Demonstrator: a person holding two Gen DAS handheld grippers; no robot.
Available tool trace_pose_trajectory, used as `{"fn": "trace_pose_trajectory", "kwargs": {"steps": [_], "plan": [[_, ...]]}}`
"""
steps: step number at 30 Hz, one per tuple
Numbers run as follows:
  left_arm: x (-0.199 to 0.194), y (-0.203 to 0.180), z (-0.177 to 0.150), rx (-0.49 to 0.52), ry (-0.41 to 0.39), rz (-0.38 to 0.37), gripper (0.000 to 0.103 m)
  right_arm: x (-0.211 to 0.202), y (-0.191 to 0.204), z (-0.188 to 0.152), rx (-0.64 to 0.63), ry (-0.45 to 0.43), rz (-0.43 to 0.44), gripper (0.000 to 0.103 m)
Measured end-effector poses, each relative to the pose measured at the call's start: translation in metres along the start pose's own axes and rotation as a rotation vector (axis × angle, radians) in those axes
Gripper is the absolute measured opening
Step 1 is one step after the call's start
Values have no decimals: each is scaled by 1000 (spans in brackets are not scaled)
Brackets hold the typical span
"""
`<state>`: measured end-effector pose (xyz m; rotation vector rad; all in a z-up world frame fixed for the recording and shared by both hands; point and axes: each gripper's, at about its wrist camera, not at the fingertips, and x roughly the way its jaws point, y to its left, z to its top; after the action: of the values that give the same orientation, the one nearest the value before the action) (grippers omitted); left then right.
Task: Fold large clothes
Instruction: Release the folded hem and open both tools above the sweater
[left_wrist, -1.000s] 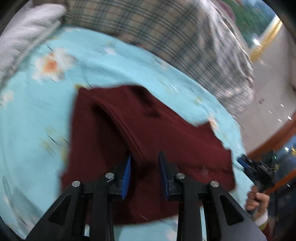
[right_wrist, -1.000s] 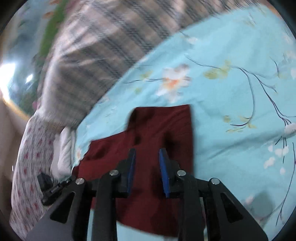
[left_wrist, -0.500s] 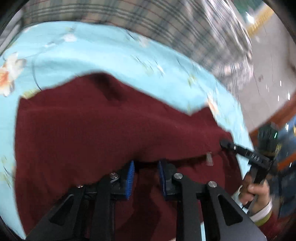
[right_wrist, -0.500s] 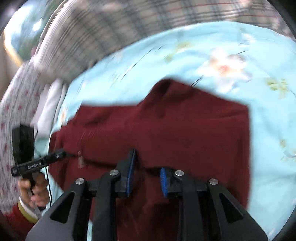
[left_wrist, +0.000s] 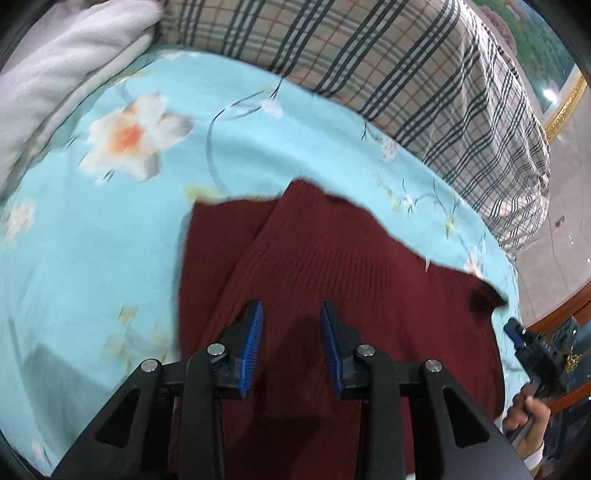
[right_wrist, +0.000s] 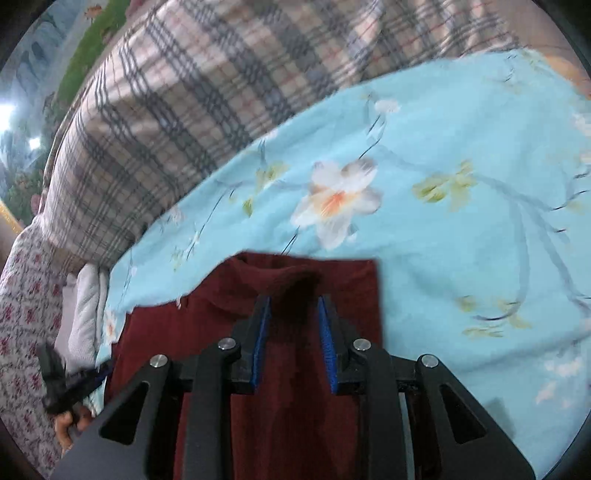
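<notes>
A maroon ribbed garment (left_wrist: 351, 266) lies folded on the light-blue floral bed sheet (left_wrist: 110, 240). My left gripper (left_wrist: 291, 314) hovers over its near part. Its jaws are opening, and the blue pads (left_wrist: 255, 332) stand apart with only flat cloth beneath them. In the right wrist view the garment (right_wrist: 354, 288) bulges up into a raised fold between the pads of my right gripper (right_wrist: 293, 306), which is shut on it. Each gripper also shows at the edge of the other's view: the right gripper (left_wrist: 517, 338) at the garment's lifted corner, the left gripper (right_wrist: 92, 373) at its left edge.
A plaid quilt (left_wrist: 406, 74) is heaped along the far side of the bed. White folded bedding (left_wrist: 55, 74) lies at the far left. The bed's edge drops to a pale floor (left_wrist: 561, 240) on the right. A person's hand (left_wrist: 528, 410) holds the right gripper.
Half a second ago both grippers held the garment's edge close over the cloth. Now both have drawn back, the garment lies folded, and the left pads have parted from the cloth.
</notes>
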<state>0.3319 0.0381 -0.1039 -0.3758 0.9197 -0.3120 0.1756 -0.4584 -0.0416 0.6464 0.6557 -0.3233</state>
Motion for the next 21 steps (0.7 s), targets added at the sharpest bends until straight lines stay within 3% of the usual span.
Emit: {"fn": "trace_pose_trajectory", "kwargs": {"steps": [3,9,16,21], "plan": [[-28,7,-29,-21,-5,-25,34,-13,-10,0,54,-3,-1,27],[-62,-10,-85,-40,2,-86,53,-24,8,-35,44,46,87,28],[-65,-10,-134,-103,65,-113,67,-18,32,-89,42,152,179,29],[-53,-1,-140,-172,65,-115,70,-17,41,-105,30,185,198,29]]}}
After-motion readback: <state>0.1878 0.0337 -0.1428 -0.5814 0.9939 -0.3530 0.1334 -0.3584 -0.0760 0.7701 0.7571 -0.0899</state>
